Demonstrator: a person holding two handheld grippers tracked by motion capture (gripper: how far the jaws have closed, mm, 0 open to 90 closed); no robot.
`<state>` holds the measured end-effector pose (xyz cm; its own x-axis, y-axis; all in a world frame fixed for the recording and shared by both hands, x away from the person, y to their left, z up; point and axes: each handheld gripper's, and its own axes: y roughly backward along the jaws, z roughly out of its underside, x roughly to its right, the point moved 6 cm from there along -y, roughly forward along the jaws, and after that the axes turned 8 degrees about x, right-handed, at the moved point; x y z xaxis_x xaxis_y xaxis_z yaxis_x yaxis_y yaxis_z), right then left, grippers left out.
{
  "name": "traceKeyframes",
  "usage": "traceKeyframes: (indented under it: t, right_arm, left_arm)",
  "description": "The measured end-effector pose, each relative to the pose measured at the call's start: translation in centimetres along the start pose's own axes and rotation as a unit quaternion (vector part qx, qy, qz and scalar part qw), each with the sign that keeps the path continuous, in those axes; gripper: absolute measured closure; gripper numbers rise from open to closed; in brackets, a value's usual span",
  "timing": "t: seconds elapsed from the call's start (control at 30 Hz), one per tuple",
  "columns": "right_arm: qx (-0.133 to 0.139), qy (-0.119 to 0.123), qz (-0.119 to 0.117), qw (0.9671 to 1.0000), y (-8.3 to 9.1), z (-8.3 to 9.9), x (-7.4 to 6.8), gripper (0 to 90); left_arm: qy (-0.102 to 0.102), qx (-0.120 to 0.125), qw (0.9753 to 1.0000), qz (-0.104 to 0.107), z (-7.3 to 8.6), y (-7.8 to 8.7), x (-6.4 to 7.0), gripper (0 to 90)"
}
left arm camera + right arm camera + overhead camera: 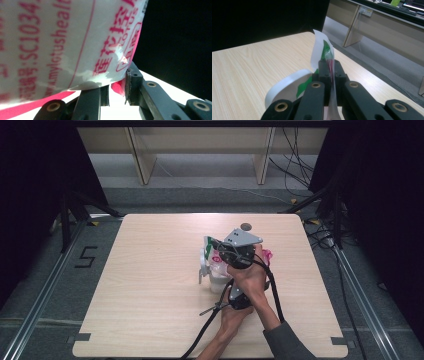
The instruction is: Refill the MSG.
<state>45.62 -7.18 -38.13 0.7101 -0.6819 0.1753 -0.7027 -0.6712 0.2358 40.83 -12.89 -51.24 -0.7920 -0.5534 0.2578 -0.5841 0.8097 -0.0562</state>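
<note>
Two grippers worked at one plastic bag (216, 262) near the middle of the table (150, 285). The right gripper (329, 65) had its jaws pressed together on a thin edge of the bag, pinching white, green and pink film that rose upright between them. The left gripper (117, 87) had its jaws a little apart, with a pink fold of the bag between them; whether they gripped it or only touched it could not be told from so close. In the high view the right gripper (239, 251) sat just beyond the left gripper (235, 297), both hands close together over the bag. Bare tabletop lay open on every side, widest to the left, with all edges well apart from the bag
</note>
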Motion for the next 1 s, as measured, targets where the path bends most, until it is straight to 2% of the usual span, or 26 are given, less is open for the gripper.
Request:
traceKeyframes:
  t: [0.1, 0.17, 0.23, 0.37, 0.4, 0.6, 0.67, 0.7, 0.73, 0.8, 0.83, 0.87, 0.9, 0.93, 0.97, 1.0]
  right_arm:
    - [-0.003, -0.001, 0.004, 1.0000, -0.11, 0.20, 0.07, 89.6]
    - [-0.004, -0.008, 0.003, 1.0000, -0.13, 0.38, 0.21, 89.6]
    - [0.002, -0.003, 0.004, 1.0000, -0.07, 0.20, 0.25, 89.6]
    - [0.004, 0.005, 0.001, 1.0000, -0.09, 0.07, 0.23, 89.6]
    - [-0.003, -0.011, 0.002, 0.9999, -0.04, 0.23, 0.06, 89.6]
    - [0.003, -0.002, 0.003, 1.0000, 0.00, 0.11, 0.18, 89.6]
    - [-0.004, -0.018, -0.002, 0.9998, 0.09, 0.23, -0.04, 89.5]
    - [-0.003, -0.016, -0.001, 0.9999, 0.07, 0.23, 0.02, 89.6]
    - [0.000, 0.002, -0.004, 1.0000, 0.00, 0.15, 0.28, 89.5]
    - [-0.003, -0.013, 0.000, 0.9999, 0.11, 0.21, 0.12, 89.6]
    - [-0.001, -0.004, -0.001, 1.0000, 0.06, 0.17, 0.21, 89.6]
    - [0.001, -0.007, 0.001, 1.0000, 0.05, 0.17, 0.16, 89.6]
    - [-0.005, -0.018, -0.001, 0.9998, 0.14, 0.22, -0.05, 89.6]
    - [0.002, -0.005, 0.001, 1.0000, 0.08, 0.14, 0.14, 89.6]
    - [-0.002, -0.016, 0.002, 0.9999, 0.15, 0.19, -0.04, 89.6]
    - [0.004, 0.001, -0.002, 1.0000, 0.10, 0.10, 0.25, 89.6]
  left_arm:
    - [-0.001, -0.010, 0.9999, -0.002, 0.46, -0.12, -0.31, 76.2]
    - [0.002, -0.006, 1.0000, -0.002, 0.45, -0.13, -0.25, 76.1]
    - [-0.003, -0.008, 1.0000, -0.001, 0.32, -0.09, -0.25, 76.2]
    - [0.000, -0.007, 1.0000, -0.002, 0.32, -0.11, -0.26, 76.1]
    - [-0.001, -0.007, 1.0000, -0.002, 0.38, -0.12, -0.30, 76.2]
    - [-0.003, -0.009, 1.0000, -0.001, 0.33, -0.07, -0.28, 76.2]
    - [-0.002, -0.009, 1.0000, -0.001, 0.34, -0.10, -0.28, 76.1]
    - [-0.003, -0.009, 1.0000, -0.001, 0.34, -0.10, -0.29, 76.1]
    - [-0.003, -0.010, 0.9999, -0.001, 0.34, -0.08, -0.30, 76.1]
    - [-0.003, -0.010, 0.9999, 0.000, 0.35, -0.06, -0.30, 76.1]
    - [-0.002, -0.010, 1.0000, -0.001, 0.35, -0.04, -0.29, 76.1]
    - [-0.002, -0.009, 1.0000, -0.002, 0.35, -0.02, -0.26, 76.2]
    - [-0.002, -0.010, 0.9999, -0.001, 0.36, 0.00, -0.26, 76.2]
    - [-0.003, -0.010, 0.9999, -0.001, 0.37, -0.01, -0.25, 76.1]
    - [-0.002, -0.010, 0.9999, -0.001, 0.37, -0.03, -0.24, 76.1]
    - [-0.003, -0.011, 0.9999, -0.001, 0.39, -0.03, -0.26, 76.1]
